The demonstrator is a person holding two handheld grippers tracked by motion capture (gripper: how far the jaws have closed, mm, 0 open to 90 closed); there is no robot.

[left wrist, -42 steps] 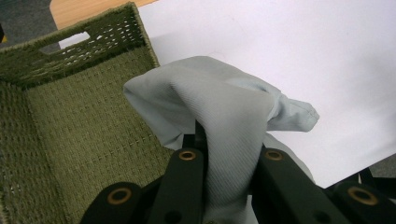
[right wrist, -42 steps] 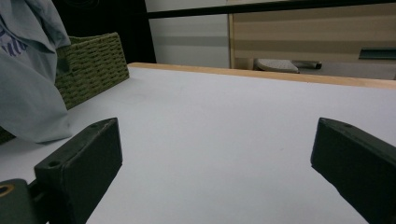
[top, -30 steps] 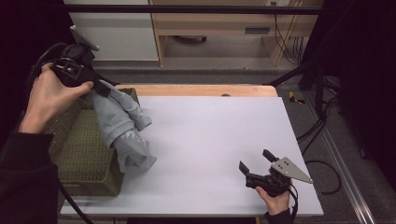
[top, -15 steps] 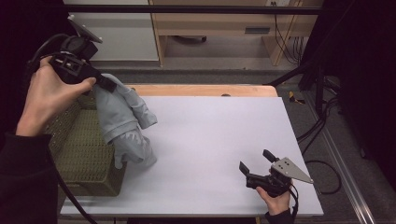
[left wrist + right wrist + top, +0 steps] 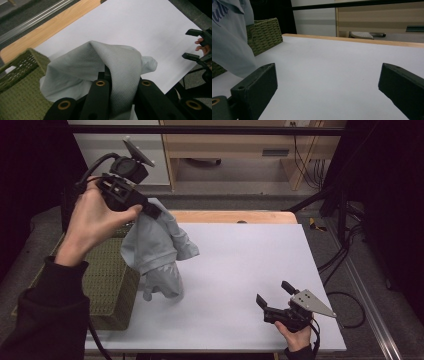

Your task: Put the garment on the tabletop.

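1. Basket (image 5: pixel 107 285) sat at the table's (image 5: pixel 240 270) left edge.
2. My left gripper (image 5: pixel 150 211) was clamped on the grey garment (image 5: pixel 157 252), holding it up above the basket's right side; its lower end hung down to the table just beside the basket.
3. My right gripper (image 5: pixel 274 295) sat at the near right edge, jaws wide, nothing between them, well apart from the garment.
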